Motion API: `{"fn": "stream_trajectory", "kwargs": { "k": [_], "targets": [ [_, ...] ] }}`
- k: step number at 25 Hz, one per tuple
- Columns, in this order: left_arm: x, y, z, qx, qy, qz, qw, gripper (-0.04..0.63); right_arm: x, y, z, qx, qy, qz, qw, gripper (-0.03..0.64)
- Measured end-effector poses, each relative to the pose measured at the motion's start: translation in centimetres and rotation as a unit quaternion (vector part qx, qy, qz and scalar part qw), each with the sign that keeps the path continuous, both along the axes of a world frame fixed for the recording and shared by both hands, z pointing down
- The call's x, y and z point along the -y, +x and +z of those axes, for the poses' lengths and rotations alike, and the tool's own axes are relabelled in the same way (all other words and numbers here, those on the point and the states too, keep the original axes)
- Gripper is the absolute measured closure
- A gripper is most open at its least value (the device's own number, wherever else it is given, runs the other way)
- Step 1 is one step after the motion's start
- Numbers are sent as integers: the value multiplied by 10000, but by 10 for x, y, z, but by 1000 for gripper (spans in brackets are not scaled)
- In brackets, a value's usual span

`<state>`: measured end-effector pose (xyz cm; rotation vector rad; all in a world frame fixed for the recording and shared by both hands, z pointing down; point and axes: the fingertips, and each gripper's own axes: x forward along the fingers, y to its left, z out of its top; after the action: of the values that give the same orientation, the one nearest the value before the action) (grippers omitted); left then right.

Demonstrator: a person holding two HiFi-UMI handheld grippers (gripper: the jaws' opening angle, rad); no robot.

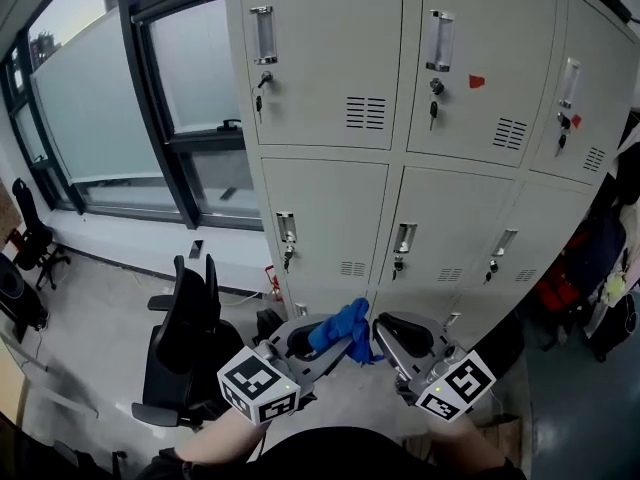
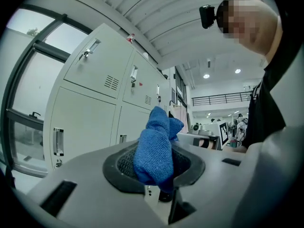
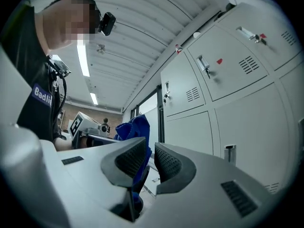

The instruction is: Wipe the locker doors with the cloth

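The grey locker doors [image 1: 330, 58] stand right in front of me, each with a handle and a key. A blue cloth [image 1: 345, 330] is bunched low in the head view between my two grippers. My left gripper [image 1: 322, 336] is shut on the cloth [image 2: 154, 151], which sticks up out of its jaws. My right gripper [image 1: 382, 340] hangs just to the right of the cloth, its tip almost touching the hanging end. In the right gripper view its jaws stand a narrow gap apart [image 3: 151, 151], and the cloth [image 3: 133, 127] shows behind the left jaw.
A black office chair [image 1: 185, 343] stands on the floor at the lower left, under a large window [image 1: 120, 98]. Bags and clothes [image 1: 600, 268] pile up at the right of the lockers. A desk with a monitor [image 2: 223, 132] lies behind me.
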<state>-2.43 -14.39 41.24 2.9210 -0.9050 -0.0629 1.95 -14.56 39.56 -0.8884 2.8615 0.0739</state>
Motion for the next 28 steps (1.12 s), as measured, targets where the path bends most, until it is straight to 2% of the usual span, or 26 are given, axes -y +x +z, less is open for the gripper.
{"fn": "stream_trajectory", "kwargs": {
  "k": [10,28],
  "targets": [
    [-5,18,-3,-7,43,-41,10000,482,-4,17,3,-138,-16,-37,9999,565],
    [-14,6,-4,24,98,-151,9998,482,-21,18,1,-235,-32,60,9997,565]
  ]
}}
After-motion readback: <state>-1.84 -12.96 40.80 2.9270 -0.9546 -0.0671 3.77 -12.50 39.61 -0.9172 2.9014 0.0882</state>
